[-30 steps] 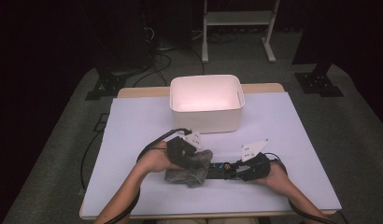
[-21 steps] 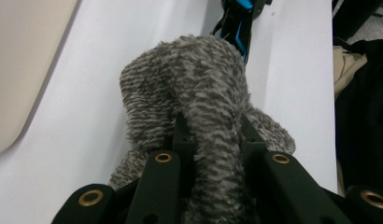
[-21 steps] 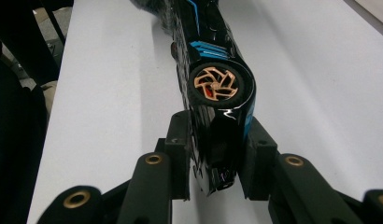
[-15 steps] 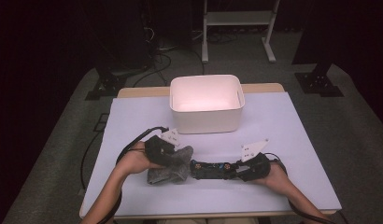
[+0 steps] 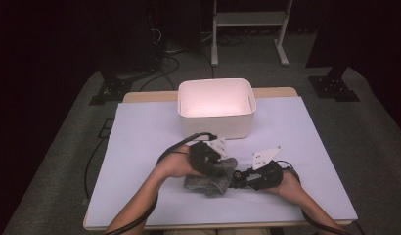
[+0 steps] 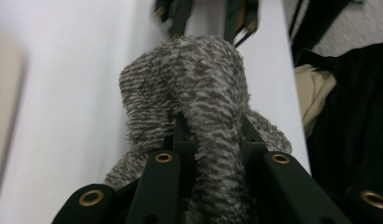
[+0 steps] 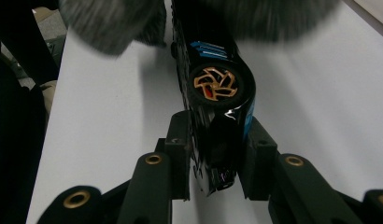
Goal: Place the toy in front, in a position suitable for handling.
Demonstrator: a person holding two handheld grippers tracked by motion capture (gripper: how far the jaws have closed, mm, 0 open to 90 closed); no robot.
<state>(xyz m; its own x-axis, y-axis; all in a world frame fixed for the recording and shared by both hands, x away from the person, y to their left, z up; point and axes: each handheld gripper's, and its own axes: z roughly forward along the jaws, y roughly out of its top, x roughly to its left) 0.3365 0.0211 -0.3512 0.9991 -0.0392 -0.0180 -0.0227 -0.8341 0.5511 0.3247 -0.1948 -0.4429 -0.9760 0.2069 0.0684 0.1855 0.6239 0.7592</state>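
A white bin [image 5: 215,108] stands at twelve o'clock on the pale lilac tabletop [image 5: 140,142]. Beyond it, on grey carpet [image 5: 66,161], a white metal frame [image 5: 247,24] stands, cables [image 5: 164,44] at eleven o'clock.

The sock [image 6: 194,93] is fuzzy, knitted grey cloth. The toy car [image 7: 215,93] is glossy black plastic. The counter [image 5: 144,127] looks smooth and matt.

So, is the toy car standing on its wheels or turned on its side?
On its side. In the right gripper view the toy car shows a gold-spoked wheel facing up, and the right gripper is shut on its body above the table.
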